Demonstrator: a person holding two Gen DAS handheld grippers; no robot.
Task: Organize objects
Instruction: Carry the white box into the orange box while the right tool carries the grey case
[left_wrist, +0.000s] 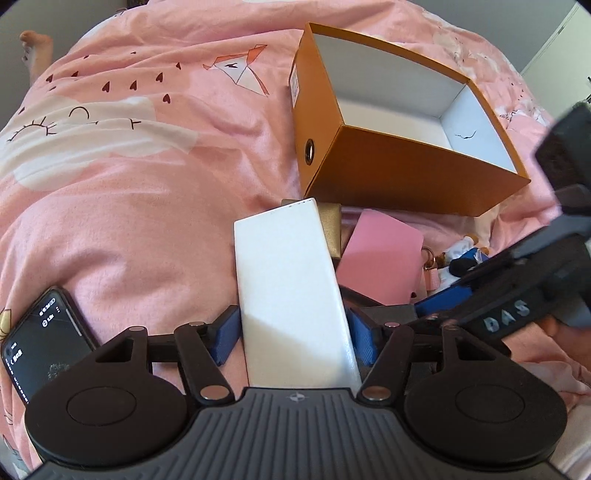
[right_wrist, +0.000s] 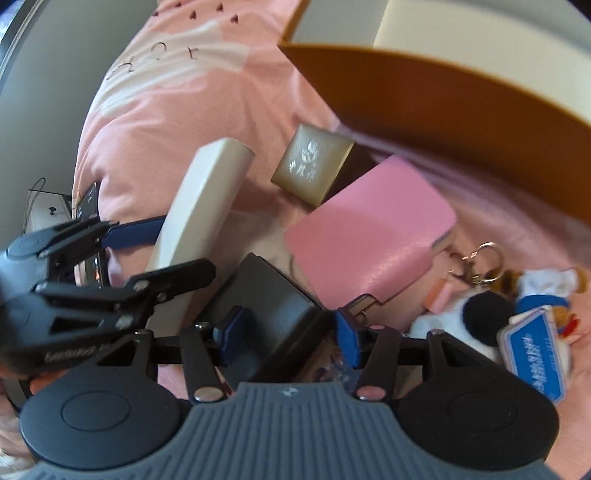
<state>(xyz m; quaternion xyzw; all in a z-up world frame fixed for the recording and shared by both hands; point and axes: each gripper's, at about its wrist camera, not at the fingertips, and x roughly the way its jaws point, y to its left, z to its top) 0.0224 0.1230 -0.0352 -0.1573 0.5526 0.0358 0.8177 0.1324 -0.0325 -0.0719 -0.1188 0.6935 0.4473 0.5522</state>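
Note:
My left gripper (left_wrist: 293, 334) is shut on a long white box (left_wrist: 288, 288), held tilted above the pink bedspread; the same white box (right_wrist: 203, 199) and the left gripper (right_wrist: 140, 229) show in the right wrist view. My right gripper (right_wrist: 286, 330) is shut on a dark grey box (right_wrist: 273, 314), low over the bed. An open orange box (left_wrist: 402, 122) with a white inside stands just beyond. A pink notebook (right_wrist: 369, 236), a small gold box (right_wrist: 312, 168) and a plush keychain toy (right_wrist: 480, 314) lie in front of the orange box.
A black phone (left_wrist: 44, 343) with a lit screen lies on the bedspread (left_wrist: 129, 206) at the left. A bare foot (left_wrist: 35, 48) shows at the far left edge of the bed. A white wall and cabinet (left_wrist: 557, 62) stand at the right.

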